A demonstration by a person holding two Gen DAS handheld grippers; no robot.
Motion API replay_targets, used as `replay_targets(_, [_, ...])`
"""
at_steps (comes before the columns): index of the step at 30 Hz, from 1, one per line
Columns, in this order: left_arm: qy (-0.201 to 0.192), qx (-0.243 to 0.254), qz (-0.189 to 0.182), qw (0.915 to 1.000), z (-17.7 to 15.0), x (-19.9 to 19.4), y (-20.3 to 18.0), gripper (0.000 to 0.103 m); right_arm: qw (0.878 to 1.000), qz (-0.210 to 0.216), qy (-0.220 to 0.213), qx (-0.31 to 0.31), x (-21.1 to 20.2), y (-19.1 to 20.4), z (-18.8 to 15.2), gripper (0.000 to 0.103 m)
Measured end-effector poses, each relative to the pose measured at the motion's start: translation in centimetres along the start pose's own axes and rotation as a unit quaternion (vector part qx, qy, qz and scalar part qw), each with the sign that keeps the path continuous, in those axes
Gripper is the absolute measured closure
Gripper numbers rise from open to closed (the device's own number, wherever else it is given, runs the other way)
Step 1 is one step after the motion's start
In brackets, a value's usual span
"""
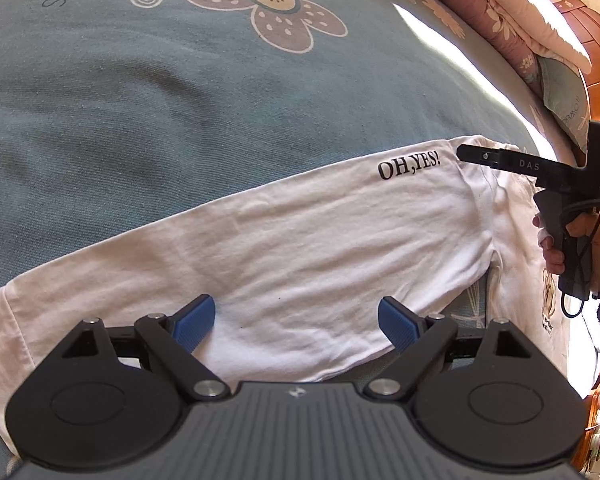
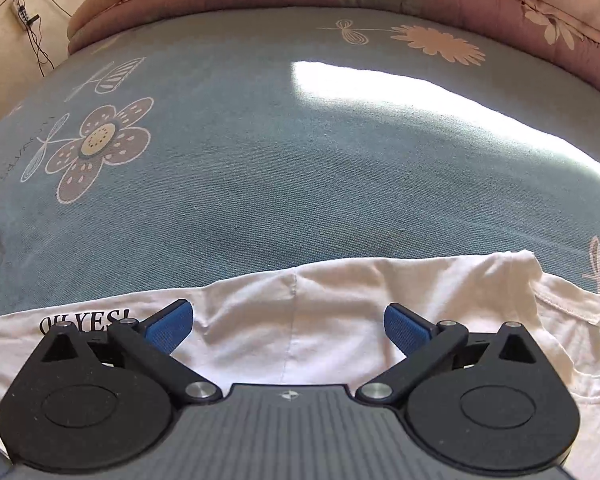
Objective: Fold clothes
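While the white shirt (image 1: 300,248) lies folded lengthwise along the bed's (image 1: 140,128) near edge, your left gripper (image 1: 296,322) and right gripper (image 2: 288,328) hover spread wide, empty; next, grasp an end and fold crosswise.

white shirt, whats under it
The white shirt lies on the blue flowered bedspread, which shows all around it. Whatever the cloth covers cannot be seen.

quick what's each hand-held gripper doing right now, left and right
Left hand-held gripper: open, holding nothing, over the white shirt.
Right hand-held gripper: open, holding nothing, over the same shirt.
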State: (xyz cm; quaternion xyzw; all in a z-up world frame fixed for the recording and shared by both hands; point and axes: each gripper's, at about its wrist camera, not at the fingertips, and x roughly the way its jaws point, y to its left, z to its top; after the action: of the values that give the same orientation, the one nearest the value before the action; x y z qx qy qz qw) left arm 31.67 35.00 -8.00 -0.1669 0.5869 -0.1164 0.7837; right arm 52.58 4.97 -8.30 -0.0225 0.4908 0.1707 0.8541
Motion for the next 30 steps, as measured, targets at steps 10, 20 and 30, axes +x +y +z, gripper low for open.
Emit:
replay_targets(10, [0.001, 0.006, 0.002, 1.0, -0.1, 0.1, -0.1, 0.011, 0.998, -0.017, -0.056, -0.007, -1.9, 0.9, 1.5, 0.0])
replay_targets(20, [-0.003, 0.029, 0.011, 0.9995, -0.4, 0.2, -0.7, 0.008, 0.999, -0.04, -0.031, -0.02, 0.2, 1.2, 0.8, 0.0])
replay_targets(30, [-0.01, 0.044, 0.017, 0.9989, -0.9, 0.2, -1.3, 0.004, 0.998, -0.013, -0.029, -0.06, 1.7, 5.5, 0.6, 0.0])
